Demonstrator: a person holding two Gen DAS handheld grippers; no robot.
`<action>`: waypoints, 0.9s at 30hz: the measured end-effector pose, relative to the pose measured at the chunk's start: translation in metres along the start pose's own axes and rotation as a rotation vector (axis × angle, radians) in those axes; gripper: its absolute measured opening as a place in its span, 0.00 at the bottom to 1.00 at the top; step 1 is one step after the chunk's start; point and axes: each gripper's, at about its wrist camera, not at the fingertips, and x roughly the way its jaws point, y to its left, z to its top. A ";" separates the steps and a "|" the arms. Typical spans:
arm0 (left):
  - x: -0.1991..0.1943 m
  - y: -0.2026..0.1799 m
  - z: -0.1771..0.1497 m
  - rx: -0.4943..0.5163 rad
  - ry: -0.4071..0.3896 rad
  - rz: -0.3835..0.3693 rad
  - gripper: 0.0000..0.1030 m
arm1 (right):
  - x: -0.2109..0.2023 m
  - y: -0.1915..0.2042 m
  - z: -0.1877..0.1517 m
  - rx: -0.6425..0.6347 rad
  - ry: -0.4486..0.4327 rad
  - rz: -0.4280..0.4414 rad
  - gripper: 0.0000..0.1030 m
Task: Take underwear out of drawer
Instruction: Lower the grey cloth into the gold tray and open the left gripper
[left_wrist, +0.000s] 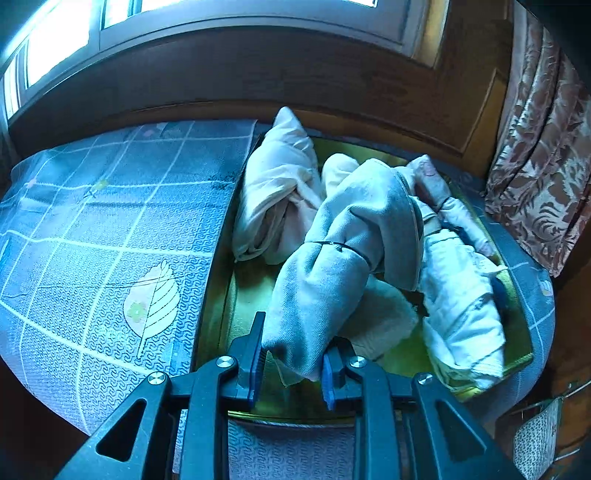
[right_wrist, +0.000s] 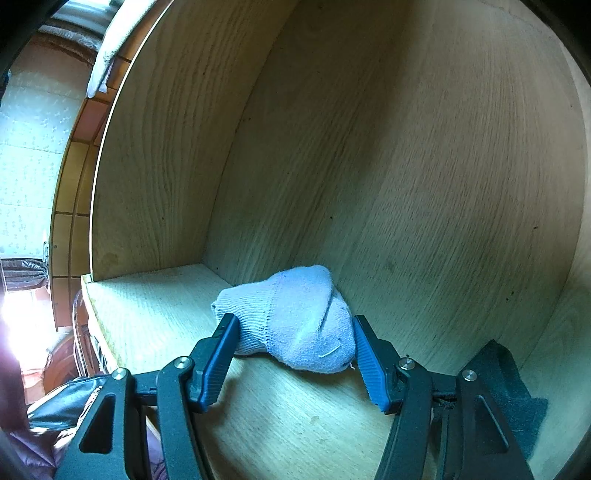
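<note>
1. A rolled pale-grey cloth bundle tied with a thin dark band (left_wrist: 332, 258) hangs over a green-lined tray of rolled garments (left_wrist: 251, 291), its lower end clamped between the left gripper (left_wrist: 293, 363) fingers.
2. A rolled light-blue knit bundle (right_wrist: 291, 321) lies on the wooden drawer floor (right_wrist: 295, 417) against the back wall (right_wrist: 406, 166); the right gripper (right_wrist: 293, 350) brackets it, fingers touching both sides, though a firm hold cannot be confirmed.
3. Judged mid-task: next comes lifting the blue bundle clear.

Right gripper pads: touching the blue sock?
Touching. Right wrist view shows both pads pressed against the blue sock sides on the wooden shelf, no gap.
</note>
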 end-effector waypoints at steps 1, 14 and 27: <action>0.002 0.001 0.000 -0.002 0.002 0.001 0.24 | 0.000 -0.001 0.000 0.001 0.001 0.000 0.60; -0.002 -0.001 -0.001 -0.007 -0.025 0.008 0.39 | -0.002 0.000 0.002 0.010 0.017 0.004 0.59; -0.021 0.004 -0.002 -0.007 -0.079 0.003 0.49 | -0.003 0.014 -0.002 -0.016 0.002 -0.052 0.58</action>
